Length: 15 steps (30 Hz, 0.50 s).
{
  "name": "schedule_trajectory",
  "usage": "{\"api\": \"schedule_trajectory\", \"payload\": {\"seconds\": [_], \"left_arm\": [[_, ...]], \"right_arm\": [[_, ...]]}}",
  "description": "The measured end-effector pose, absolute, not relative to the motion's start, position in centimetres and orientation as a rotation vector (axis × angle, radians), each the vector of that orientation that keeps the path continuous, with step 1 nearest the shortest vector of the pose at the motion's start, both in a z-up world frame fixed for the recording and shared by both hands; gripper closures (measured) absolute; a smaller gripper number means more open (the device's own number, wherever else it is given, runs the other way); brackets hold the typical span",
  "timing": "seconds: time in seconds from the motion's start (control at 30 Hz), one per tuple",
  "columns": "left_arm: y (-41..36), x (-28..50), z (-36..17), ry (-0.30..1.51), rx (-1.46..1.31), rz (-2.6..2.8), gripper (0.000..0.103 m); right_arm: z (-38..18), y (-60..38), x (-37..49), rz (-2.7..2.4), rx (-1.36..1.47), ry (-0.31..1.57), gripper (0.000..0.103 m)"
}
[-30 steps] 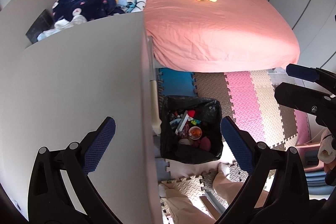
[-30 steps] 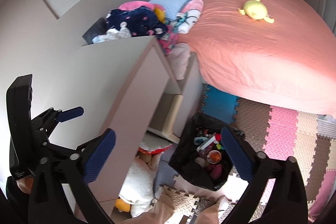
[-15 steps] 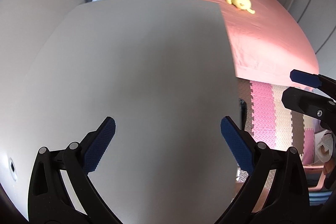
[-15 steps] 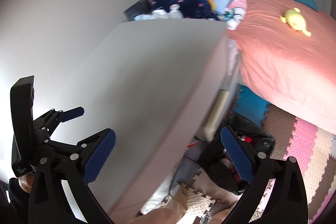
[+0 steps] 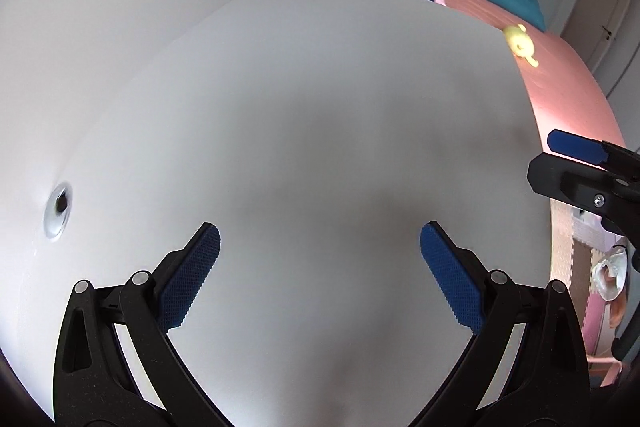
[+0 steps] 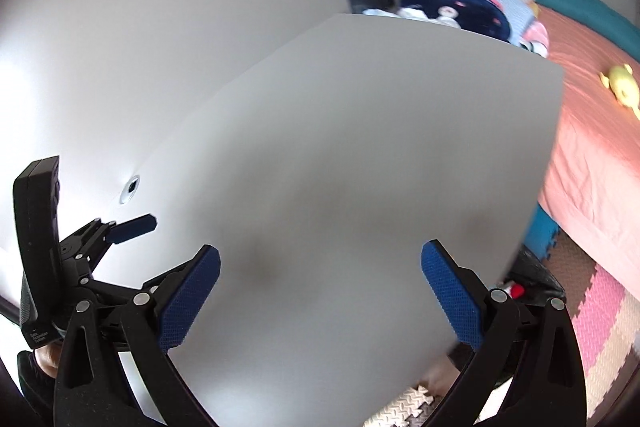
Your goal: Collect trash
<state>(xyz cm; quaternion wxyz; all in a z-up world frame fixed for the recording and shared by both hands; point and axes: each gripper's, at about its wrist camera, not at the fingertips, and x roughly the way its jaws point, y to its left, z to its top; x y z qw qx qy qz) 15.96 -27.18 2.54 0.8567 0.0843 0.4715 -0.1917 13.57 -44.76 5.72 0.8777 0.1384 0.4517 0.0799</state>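
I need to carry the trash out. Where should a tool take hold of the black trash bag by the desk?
Probably its crumpled top rim: pinch the black trash bag from above on the bed side, since the white desk top covers its other side. The right tool, jaws open, has it in view. Most of it is hidden.

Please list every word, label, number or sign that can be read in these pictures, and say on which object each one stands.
No text can be read with certainty.
Black device on the left gripper, seen in the right wrist view: small white lettering near its lower end, too small and blurred to read.
White desk top, bed, yellow plush toy: no lettering visible.
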Motion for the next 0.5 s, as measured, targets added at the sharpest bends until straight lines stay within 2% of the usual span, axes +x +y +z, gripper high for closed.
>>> {"api": "schedule_trajectory", "payload": {"seconds": [0.5], "left_arm": [[-11.4,9.5,2.2,0.944,0.067,-0.247,0.006]], "right_arm": [[4.0,-30.6,9.5,0.150,0.230,0.971,0.003]]}}
